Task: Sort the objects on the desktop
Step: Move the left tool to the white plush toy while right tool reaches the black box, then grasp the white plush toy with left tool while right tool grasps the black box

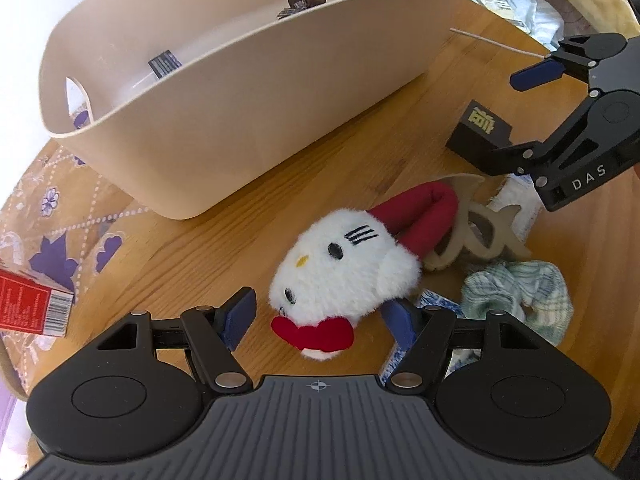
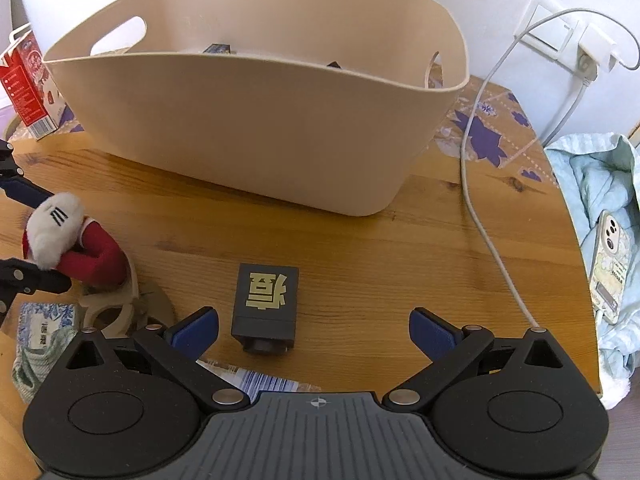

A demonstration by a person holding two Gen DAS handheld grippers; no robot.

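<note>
A white cat plush (image 1: 340, 276) with a red bow and red loop lies on the wooden table (image 1: 224, 220). My left gripper (image 1: 320, 318) is open, its fingers on either side of the plush. The plush also shows at the left of the right wrist view (image 2: 56, 232). A black box with a gold character (image 2: 266, 300) lies just ahead of my right gripper (image 2: 314, 330), which is open and empty, with the box nearer its left finger. The right gripper also shows in the left wrist view (image 1: 560, 116) above the box (image 1: 480, 128). A beige basket (image 2: 256, 128) holding several small items stands behind.
A beige hair claw (image 1: 476, 236), a green plaid scrunchie (image 1: 516, 296) and a blue-patterned packet (image 1: 436, 304) lie right of the plush. A red carton (image 2: 28, 84) stands left of the basket. A white cable (image 2: 480, 216), a phone (image 2: 610, 264) on pale cloth and a barcoded wrapper (image 2: 260, 382) lie nearby.
</note>
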